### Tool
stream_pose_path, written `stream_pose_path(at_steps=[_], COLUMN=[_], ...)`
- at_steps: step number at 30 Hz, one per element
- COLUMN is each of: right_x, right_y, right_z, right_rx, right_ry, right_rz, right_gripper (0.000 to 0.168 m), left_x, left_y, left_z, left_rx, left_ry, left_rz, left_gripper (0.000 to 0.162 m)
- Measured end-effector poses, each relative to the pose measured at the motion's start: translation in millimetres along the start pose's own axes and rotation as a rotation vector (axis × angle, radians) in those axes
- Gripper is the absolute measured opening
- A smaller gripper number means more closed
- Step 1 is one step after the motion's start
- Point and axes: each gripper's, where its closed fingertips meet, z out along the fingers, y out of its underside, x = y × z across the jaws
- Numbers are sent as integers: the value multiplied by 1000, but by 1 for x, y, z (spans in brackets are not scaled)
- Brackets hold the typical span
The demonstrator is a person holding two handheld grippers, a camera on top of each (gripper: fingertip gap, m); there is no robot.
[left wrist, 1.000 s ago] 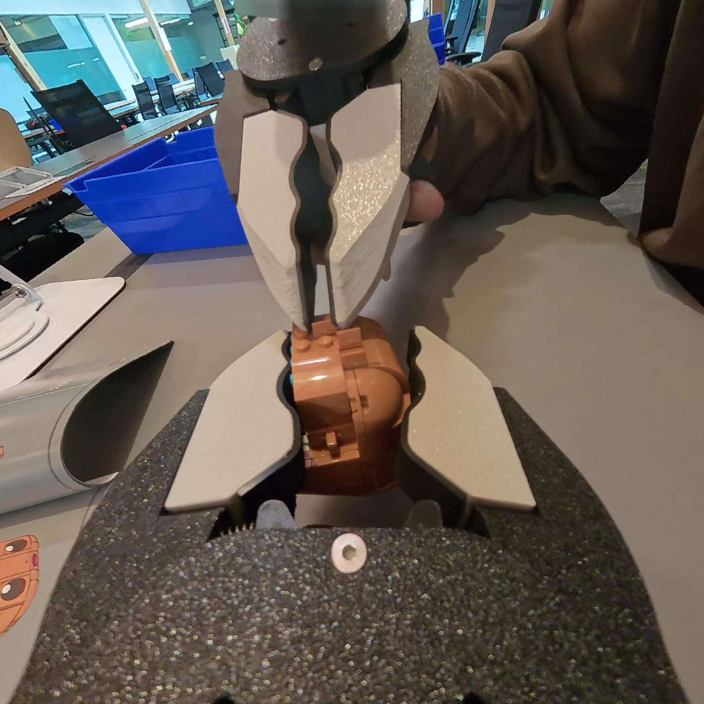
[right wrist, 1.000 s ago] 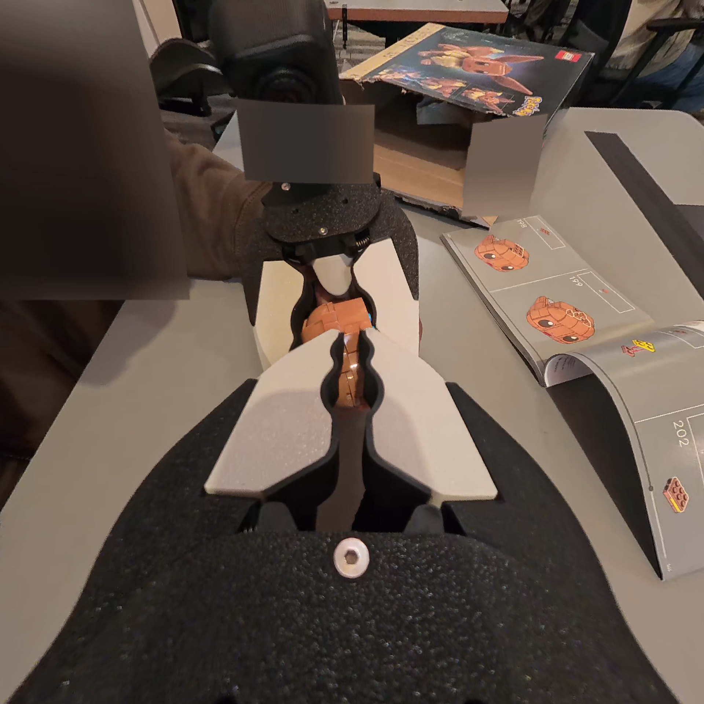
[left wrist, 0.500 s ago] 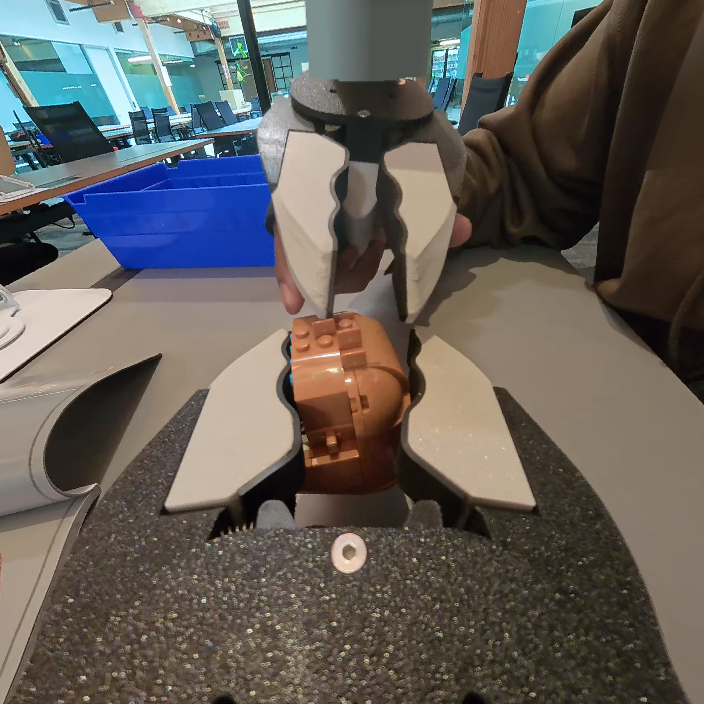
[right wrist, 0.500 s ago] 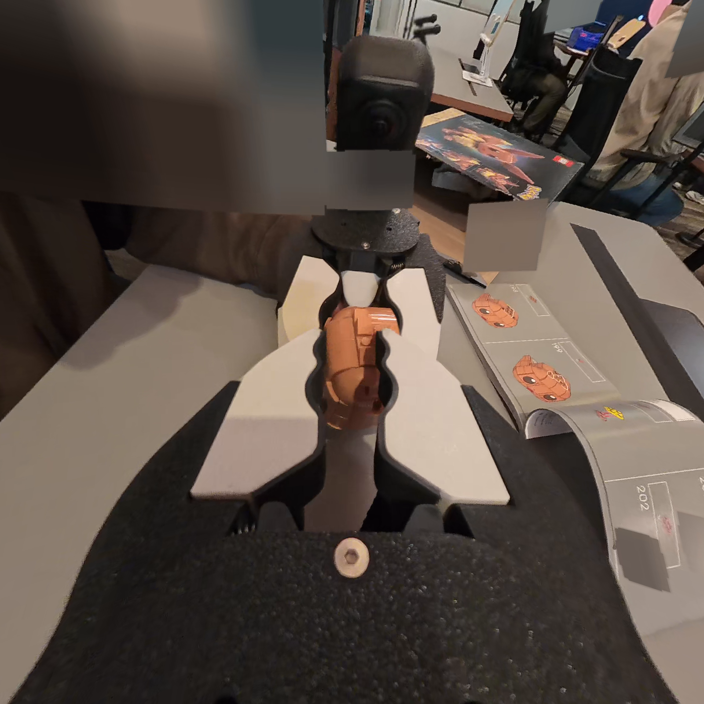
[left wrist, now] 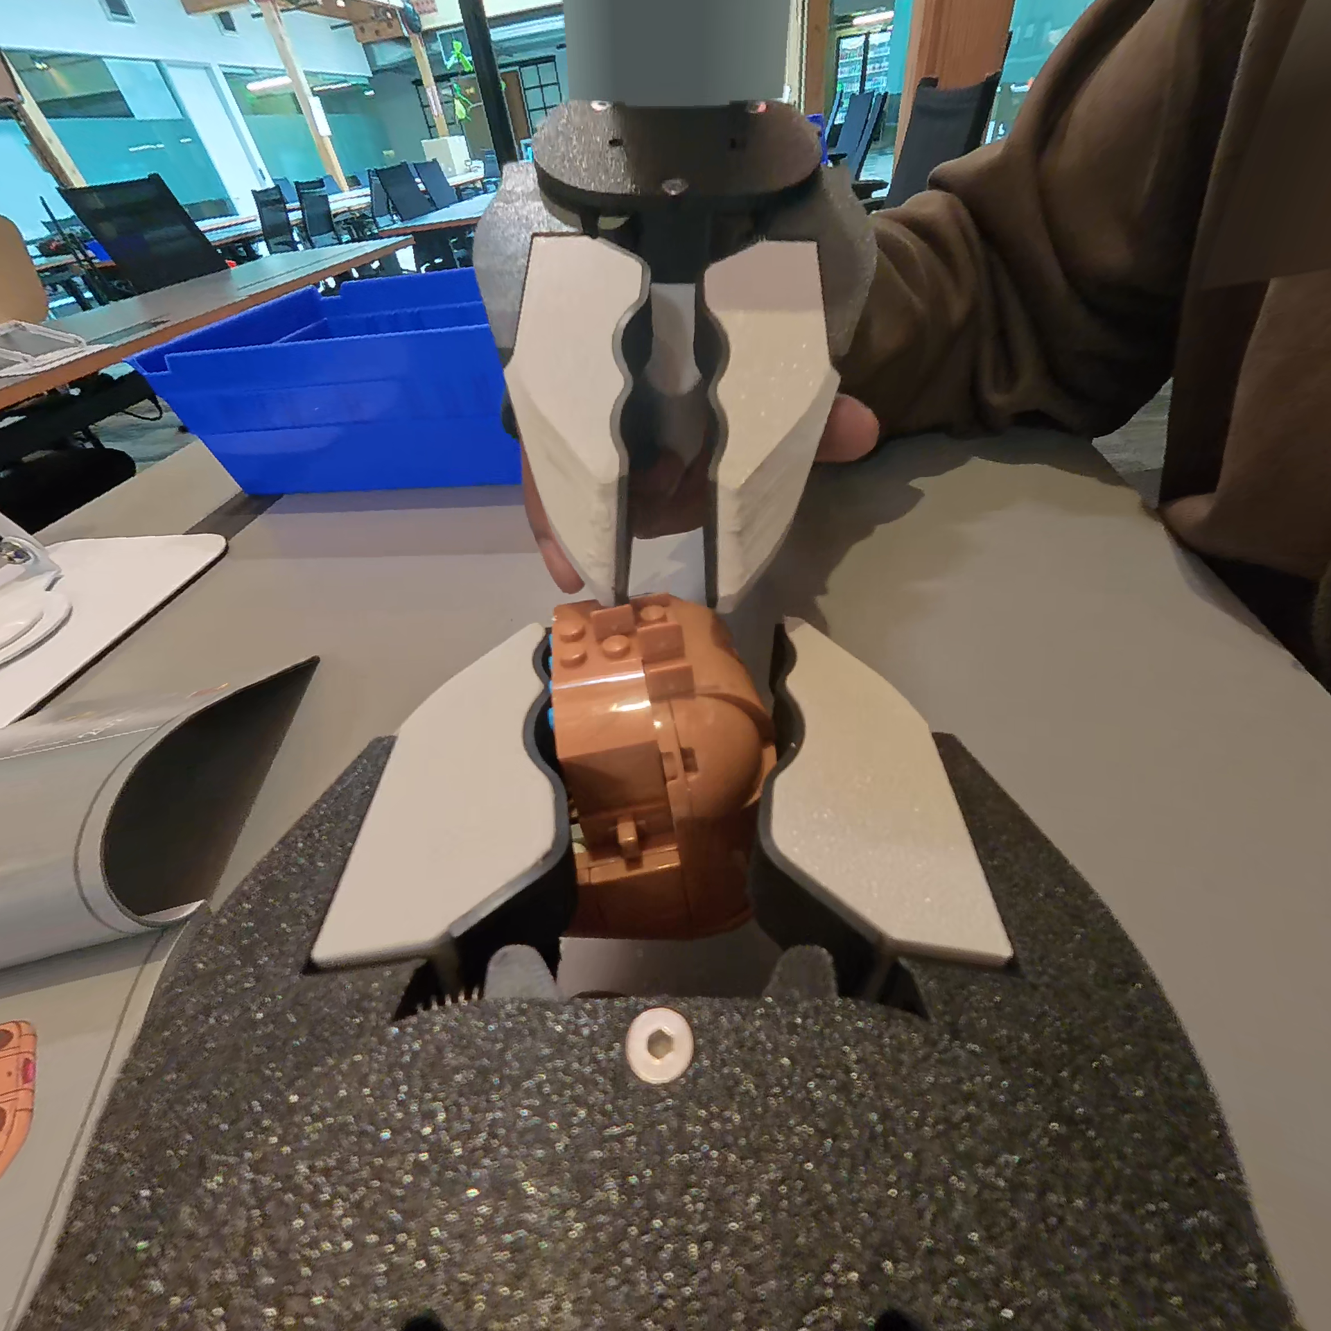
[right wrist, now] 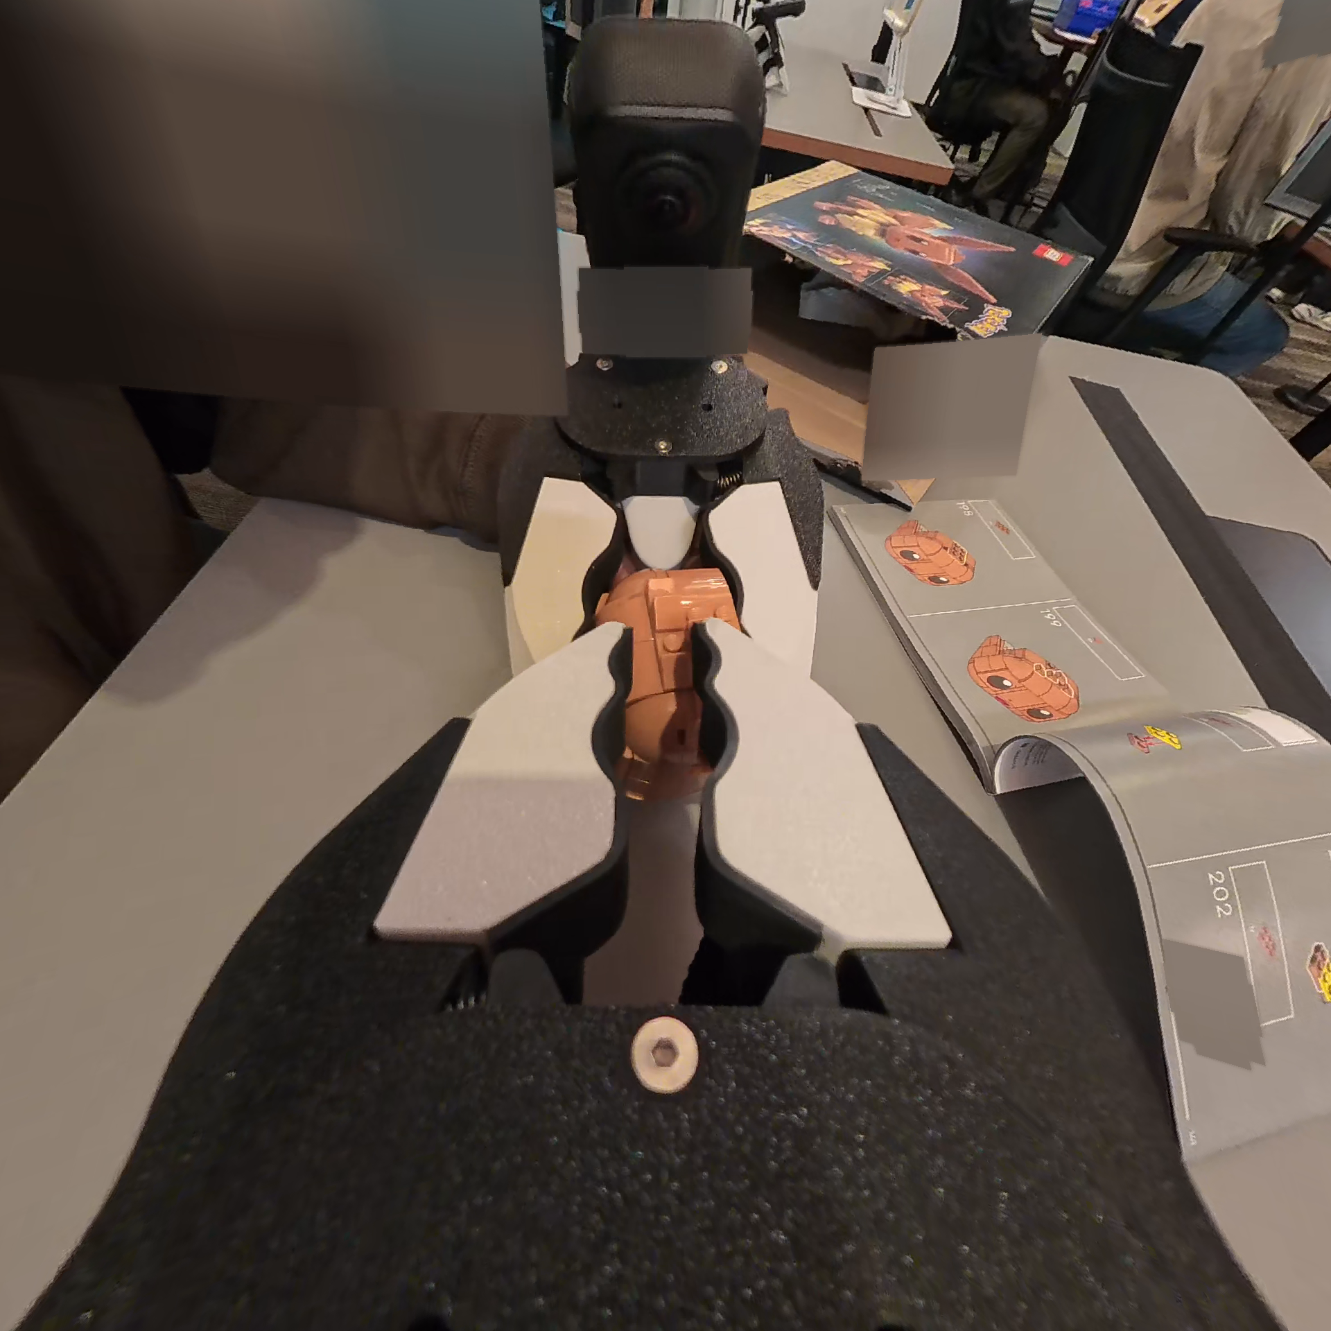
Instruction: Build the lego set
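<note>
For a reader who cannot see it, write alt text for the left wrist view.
The left gripper is shut on a rounded brown brick assembly above a grey table. Opposite, the right gripper, jaws slightly apart, points down with its tips at the assembly's studded top. A blue plastic bin sits behind.

My left grey-fingered foam-bodied gripper [left wrist: 659,720] clamped on a load, my right matching gripper [left wrist: 666,601] slightly parted, fingertips pointing down opposite.

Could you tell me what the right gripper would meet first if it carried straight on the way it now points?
Most likely the brown lego build, held in the left gripper. The right gripper has its open tips at the build's studded end, though whether they touch it is unclear.
</note>
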Motion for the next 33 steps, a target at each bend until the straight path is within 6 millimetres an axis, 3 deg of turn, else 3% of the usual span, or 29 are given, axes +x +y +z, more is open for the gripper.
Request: stream_pose_path(at_steps=[3,5,6,11,15,21,33], right_x=[0,3,6,10,5,0,2], right_y=[1,5,8,24,41,51,49], right_z=[-1,-1,-2,-15,-18,-20,-23], right_rx=[-7,-22,-16,46,35,55,92], right_ry=[-3,21,40,110,149,172,156], right_rz=[-13,-18,-6,101,132,140,169], right_gripper=[17,30,37,36,34,34,30], left_x=[-1,-5,-8,-17,-17,-16,-22], left_y=[1,8,14,49,51,59,72], left_z=[1,4,5,6,0,-6,-22], left_rx=[-9,-61,-109,-359,-363,-414,-492], left_ry=[-9,-26,-39,-93,-69,-81,-183], left_rz=[1,-17,-28,-93,-174,-137,24], left_gripper=[57,57,57,57,58,64,75])
